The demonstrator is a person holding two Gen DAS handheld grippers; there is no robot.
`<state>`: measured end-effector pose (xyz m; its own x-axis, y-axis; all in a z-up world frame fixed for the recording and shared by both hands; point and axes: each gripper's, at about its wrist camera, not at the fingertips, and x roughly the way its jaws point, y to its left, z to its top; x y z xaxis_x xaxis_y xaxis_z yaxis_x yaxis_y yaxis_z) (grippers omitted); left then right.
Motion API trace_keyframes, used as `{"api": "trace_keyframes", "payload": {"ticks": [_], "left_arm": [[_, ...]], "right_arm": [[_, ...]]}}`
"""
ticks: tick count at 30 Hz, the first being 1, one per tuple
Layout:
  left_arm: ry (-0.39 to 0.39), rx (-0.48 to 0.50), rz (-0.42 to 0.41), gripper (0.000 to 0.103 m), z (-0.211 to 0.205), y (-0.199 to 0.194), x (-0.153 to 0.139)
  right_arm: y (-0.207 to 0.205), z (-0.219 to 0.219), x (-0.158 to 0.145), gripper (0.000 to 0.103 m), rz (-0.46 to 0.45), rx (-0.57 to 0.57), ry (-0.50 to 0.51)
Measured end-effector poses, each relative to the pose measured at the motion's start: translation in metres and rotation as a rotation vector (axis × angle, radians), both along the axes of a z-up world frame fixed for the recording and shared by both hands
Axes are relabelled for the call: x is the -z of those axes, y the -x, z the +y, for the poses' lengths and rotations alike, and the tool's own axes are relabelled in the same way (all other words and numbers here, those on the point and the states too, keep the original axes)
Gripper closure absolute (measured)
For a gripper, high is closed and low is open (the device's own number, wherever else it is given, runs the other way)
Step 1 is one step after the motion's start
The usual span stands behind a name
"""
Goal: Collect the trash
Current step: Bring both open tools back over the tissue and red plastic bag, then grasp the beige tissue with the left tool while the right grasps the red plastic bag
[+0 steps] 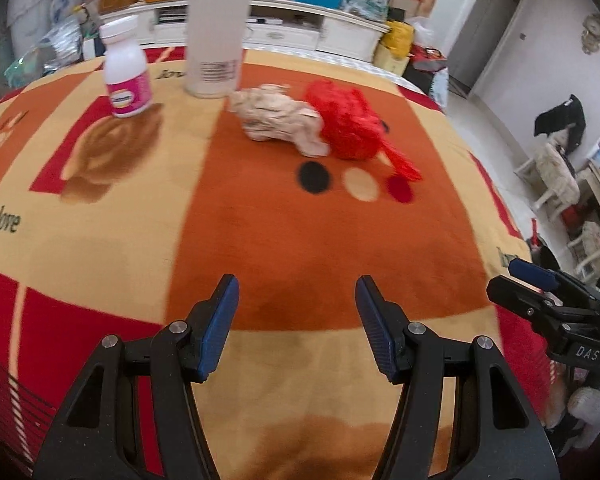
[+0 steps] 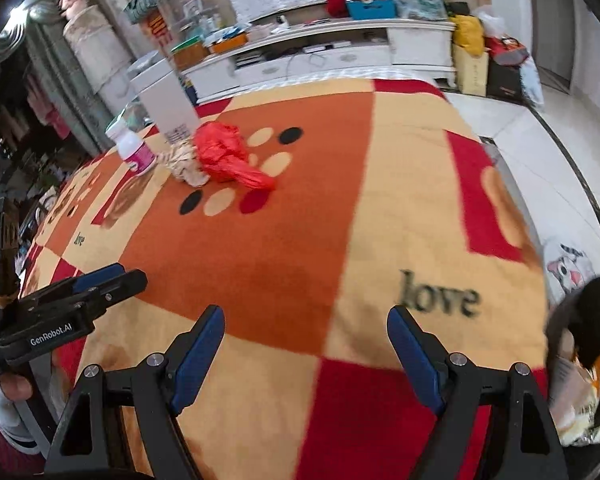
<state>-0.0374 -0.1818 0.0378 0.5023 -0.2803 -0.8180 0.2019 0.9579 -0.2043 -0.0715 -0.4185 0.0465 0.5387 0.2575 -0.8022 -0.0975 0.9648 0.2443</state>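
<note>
In the left view the left gripper (image 1: 296,328) is open and empty, far from the soft, light paper ball (image 1: 278,118) and red bag (image 1: 350,124) on the blanket (image 1: 260,220), while the right view shows the right gripper (image 2: 306,360) open too, and pinching a crinkly fold looks best.
</note>
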Motion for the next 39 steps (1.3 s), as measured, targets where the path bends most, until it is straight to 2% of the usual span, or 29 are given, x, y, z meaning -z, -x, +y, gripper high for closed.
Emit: {"api": "trace_keyframes", "payload": {"ticks": [14,21,28,31,34,39], "left_arm": [[-0.001,-0.047,0.012,0.044,0.029,-0.036,0.006],[0.058,-0.052,0.005,0.044,0.034,-0.070,-0.004],[0.122,-0.041,0.020,0.044,0.037,-0.095,-0.011],[0.169,-0.025,0.032,0.042,0.036,-0.103,-0.010],[0.198,-0.025,0.042,0.040,0.034,-0.108,-0.012],[0.212,-0.035,0.021,0.034,0.022,-0.122,-0.015]], "right_arm": [[-0.071,0.051,-0.003,0.022,-0.046,-0.072,0.031],[-0.113,0.066,-0.008,0.022,-0.076,-0.092,0.025],[-0.149,0.072,-0.004,0.022,-0.067,-0.107,-0.018],[-0.160,0.075,-0.001,0.034,-0.062,-0.122,-0.042],[-0.168,0.076,0.007,0.061,-0.040,-0.151,-0.071],[-0.151,0.047,-0.007,0.063,-0.126,-0.079,-0.112]]}}
